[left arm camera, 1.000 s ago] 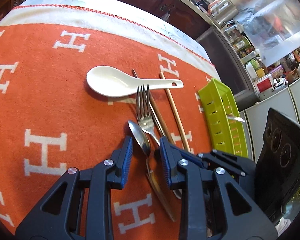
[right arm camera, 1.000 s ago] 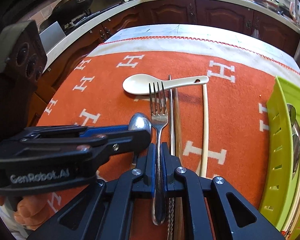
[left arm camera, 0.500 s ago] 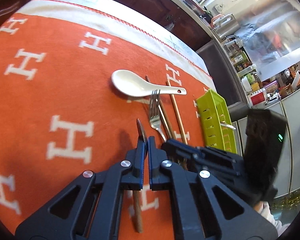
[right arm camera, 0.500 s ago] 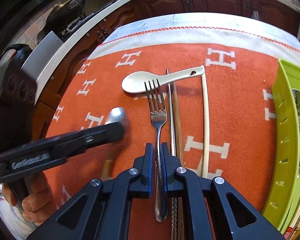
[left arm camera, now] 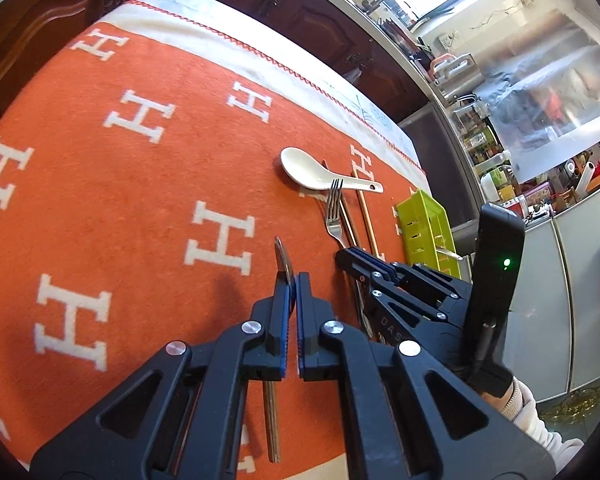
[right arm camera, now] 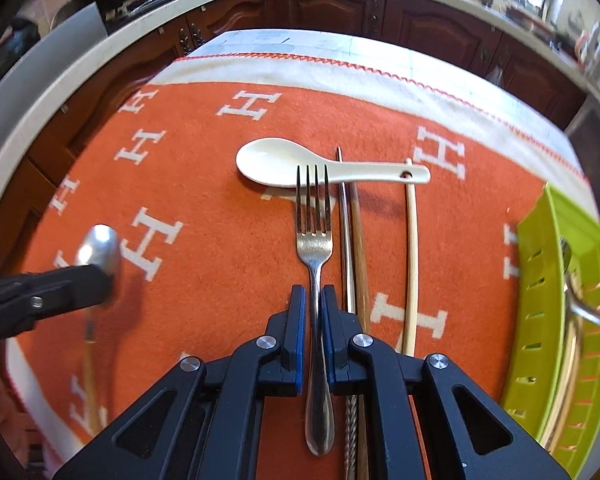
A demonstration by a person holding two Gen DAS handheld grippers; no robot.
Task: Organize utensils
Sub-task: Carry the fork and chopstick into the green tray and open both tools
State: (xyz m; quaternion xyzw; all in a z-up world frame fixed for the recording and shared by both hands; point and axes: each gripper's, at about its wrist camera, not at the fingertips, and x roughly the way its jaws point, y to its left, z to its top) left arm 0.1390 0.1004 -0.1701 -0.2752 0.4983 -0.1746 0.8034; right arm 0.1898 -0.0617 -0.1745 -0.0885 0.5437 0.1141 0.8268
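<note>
Now, going from the biggest thing down, with the green tray as your landmark:

Green tray [right arm camera: 540, 264]: it sat at the cloth's far right edge and already held some utensils; you risked knocking one of their handles out if you brought two loaded tools in together.
Orange cloth [left arm camera: 140, 184]: it lay left of the tray, and a dragged tip could have rucked it and shifted everything resting on it.
Right gripper [right arm camera: 313, 300]: nearer the tray, it pinched the metal fork [right arm camera: 314, 240] mid-handle; the tines could have swung down into the white spoon [right arm camera: 284, 164] or the chopsticks [right arm camera: 356, 232] just beside it.
Left gripper [left arm camera: 292, 280]: well left of the tray, its jaws were pressed together on the metal spoon [right arm camera: 100, 246], seen edge-on; that thin hold could have let the spoon twist or slip on the way over.
</note>
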